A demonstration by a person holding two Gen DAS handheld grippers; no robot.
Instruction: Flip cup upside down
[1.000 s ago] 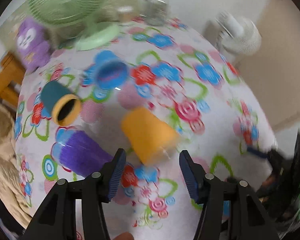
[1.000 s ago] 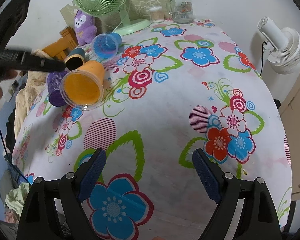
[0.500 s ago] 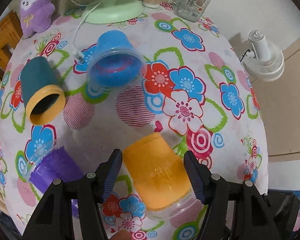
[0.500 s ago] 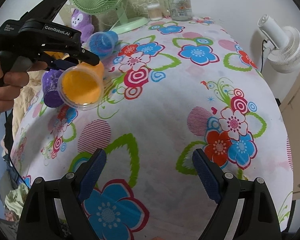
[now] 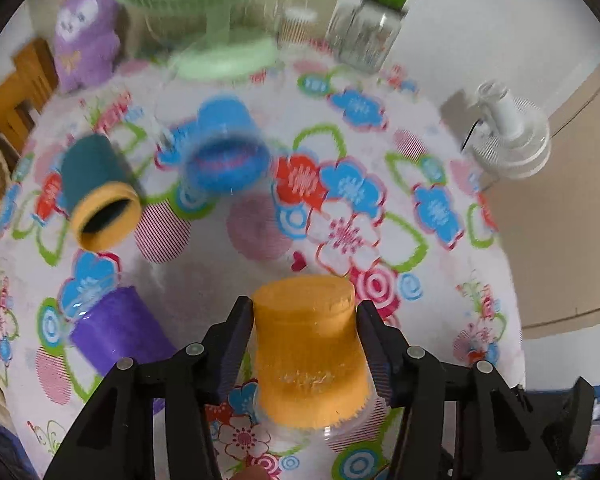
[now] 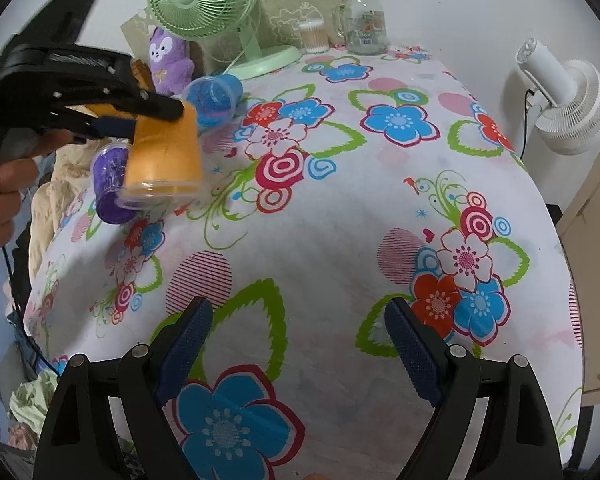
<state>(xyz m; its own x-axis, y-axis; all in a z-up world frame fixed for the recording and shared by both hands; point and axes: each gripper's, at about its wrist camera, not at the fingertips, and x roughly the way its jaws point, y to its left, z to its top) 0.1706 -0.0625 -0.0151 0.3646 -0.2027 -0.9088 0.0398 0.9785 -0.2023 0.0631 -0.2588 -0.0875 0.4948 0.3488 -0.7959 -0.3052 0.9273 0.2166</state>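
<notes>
My left gripper (image 5: 304, 316) is shut on the orange cup (image 5: 310, 352), its fingers (image 5: 236, 336) pressed on both sides. In the right wrist view the orange cup (image 6: 164, 156) hangs above the floral table with its mouth down and its base up, held by the left gripper (image 6: 156, 116). My right gripper (image 6: 300, 344) is open and empty over the near part of the table. A purple cup (image 5: 120, 336), a teal cup with a yellow rim (image 5: 96, 196) and a blue cup (image 5: 224, 152) lie on their sides.
A green desk fan (image 6: 204, 4), a purple plush toy (image 6: 168, 60), a glass jar (image 6: 362, 20) and a cotton-swab tub (image 6: 314, 36) stand at the table's far edge. A white fan (image 6: 568, 92) stands off the right side. Wooden furniture (image 5: 16, 84) is at left.
My left gripper closed on the orange cup, lifted it off the table and turned it from lying on its side to mouth down. The right gripper stayed still.
</notes>
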